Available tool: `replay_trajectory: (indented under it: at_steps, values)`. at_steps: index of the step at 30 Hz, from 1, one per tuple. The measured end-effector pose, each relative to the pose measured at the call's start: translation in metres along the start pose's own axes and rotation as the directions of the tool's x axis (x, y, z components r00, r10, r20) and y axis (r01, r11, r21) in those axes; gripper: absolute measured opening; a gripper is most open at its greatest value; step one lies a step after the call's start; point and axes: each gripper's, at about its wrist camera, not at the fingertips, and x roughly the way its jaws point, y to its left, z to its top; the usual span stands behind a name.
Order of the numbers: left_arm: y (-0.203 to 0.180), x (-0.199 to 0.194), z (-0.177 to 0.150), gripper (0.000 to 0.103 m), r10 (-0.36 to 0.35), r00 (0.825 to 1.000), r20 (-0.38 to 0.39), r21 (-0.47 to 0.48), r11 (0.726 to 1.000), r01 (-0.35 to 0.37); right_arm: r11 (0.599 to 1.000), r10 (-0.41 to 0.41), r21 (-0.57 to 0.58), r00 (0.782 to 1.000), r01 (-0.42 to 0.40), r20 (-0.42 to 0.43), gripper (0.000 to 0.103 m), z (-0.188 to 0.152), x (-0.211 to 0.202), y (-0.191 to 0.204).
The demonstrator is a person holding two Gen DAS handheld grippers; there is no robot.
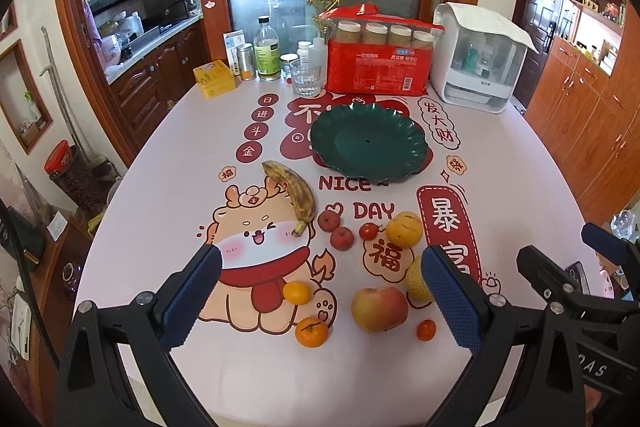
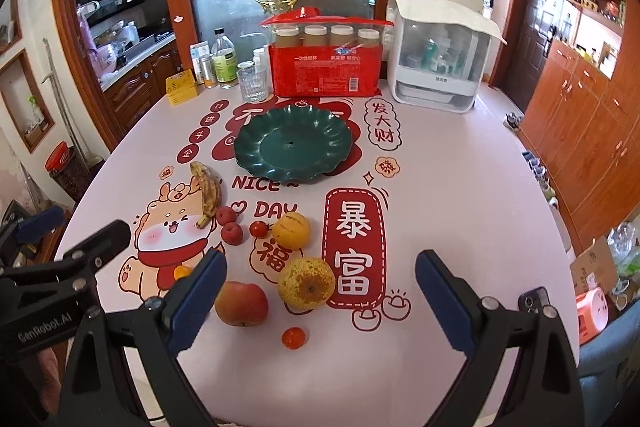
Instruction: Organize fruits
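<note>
Fruit scattered ahead of both tongs, green plate (image 1: pixel 366 143) empty beyond. Left gripper (image 1: pixel 320 291) and right gripper (image 2: pixel 320 291) both spread wide, holding nothing. Apple (image 2: pixel 241 303) just ahead-left of right gripper, probably nearest. Banana (image 1: pixel 292 197) long axis running fore-aft.

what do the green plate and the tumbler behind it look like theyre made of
The green plate looks like glossy plastic or glazed ceramic: a smooth scalloped rim with soft highlights and a small hole at its centre, which leans toward moulded plastic. The tumbler looks like clear glass: see-through, with vertical ribs on its wall, though clear plastic can't be ruled out.
</note>
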Motion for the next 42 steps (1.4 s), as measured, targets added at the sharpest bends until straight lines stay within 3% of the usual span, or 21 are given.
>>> replay_trajectory:
  at_steps: [13, 22, 27, 31, 36, 42]
  values:
    - [0.000, 0.018, -0.004, 0.100, 0.015, 0.997, -0.076, 0.004, 1.000, -0.015, 0.998, 0.062, 0.022, 0.996, -0.061, -0.062, 0.095, -0.003, 0.026, -0.001]
    - [0.028, 0.059, -0.003, 0.100, -0.026, 0.982, -0.188, -0.070, 0.997, 0.013, 0.997, 0.079, 0.016, 0.987, -0.078, -0.141, 0.089, -0.005, 0.051, 0.007]
    - [0.042, 0.075, -0.003, 0.100, -0.001, 0.980, -0.199, -0.046, 0.999, -0.008, 0.997, 0.071, 0.014, 0.981, -0.070, -0.181, 0.085, -0.009, 0.064, 0.002]
    - [0.059, 0.089, -0.007, 0.100, 0.010, 0.979, -0.204, -0.035, 0.999, -0.017, 0.997, 0.079, 0.010, 0.967, -0.079, -0.240, 0.080, -0.020, 0.083, 0.001]
    - [0.082, 0.116, -0.024, 0.100, -0.015, 0.966, -0.257, -0.036, 0.999, 0.005, 0.994, 0.107, 0.004, 0.939, -0.111, -0.327, 0.067, -0.042, 0.107, 0.003]
    - [0.098, 0.147, -0.054, 0.098, -0.028, 0.946, -0.324, -0.041, 0.999, 0.016, 0.987, 0.143, -0.007, 0.891, -0.161, -0.431, 0.054, -0.076, 0.137, 0.011]
